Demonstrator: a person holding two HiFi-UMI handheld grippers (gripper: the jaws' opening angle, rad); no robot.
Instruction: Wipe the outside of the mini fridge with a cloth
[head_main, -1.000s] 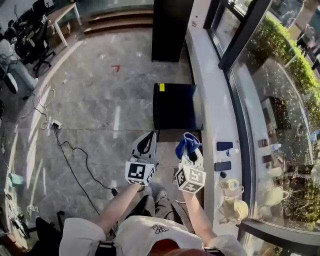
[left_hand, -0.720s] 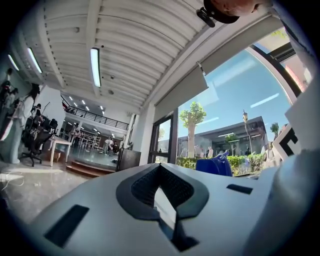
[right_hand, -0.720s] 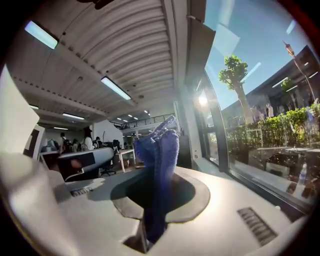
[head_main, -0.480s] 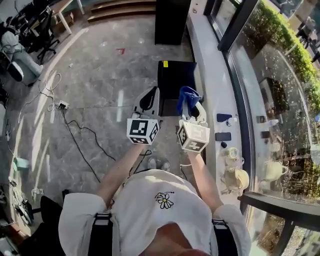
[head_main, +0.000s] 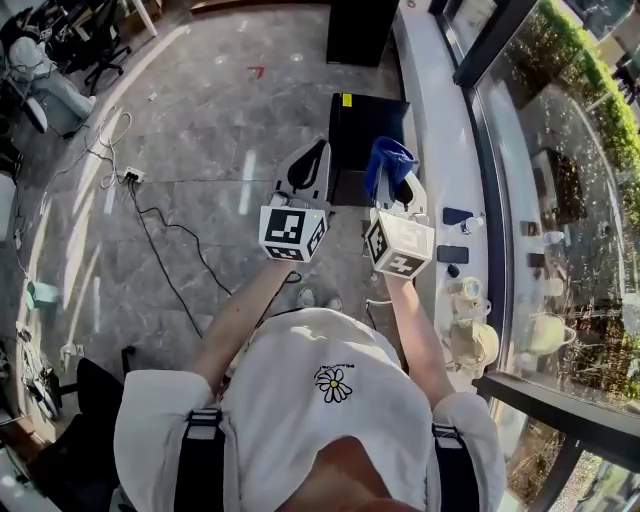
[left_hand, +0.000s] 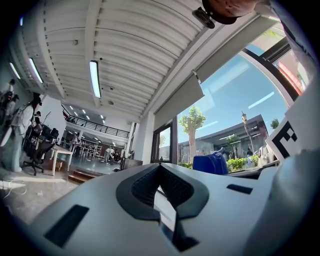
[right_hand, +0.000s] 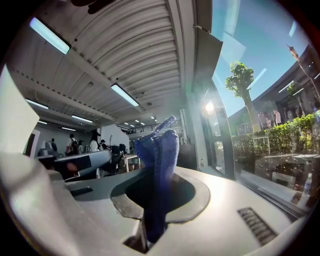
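Right gripper (head_main: 403, 188) is clamping a dark blue knitted cloth (right_hand: 159, 165), jaws shut on it and the cloth sticking up past the tips. Left gripper (head_main: 318, 152) is hanging beside it, jaws together with nothing between them. The black box-shaped mini fridge (head_main: 362, 128) is sitting on the floor ahead of and below both tools, against the white window ledge (head_main: 432, 120). The right gripper is nearer it, so the wipe likely needs that one lowered forward.

Black mini fridge (head_main: 362, 128) stands on the floor (head_main: 200, 150); blue cloth (head_main: 389, 158) bunched upright.
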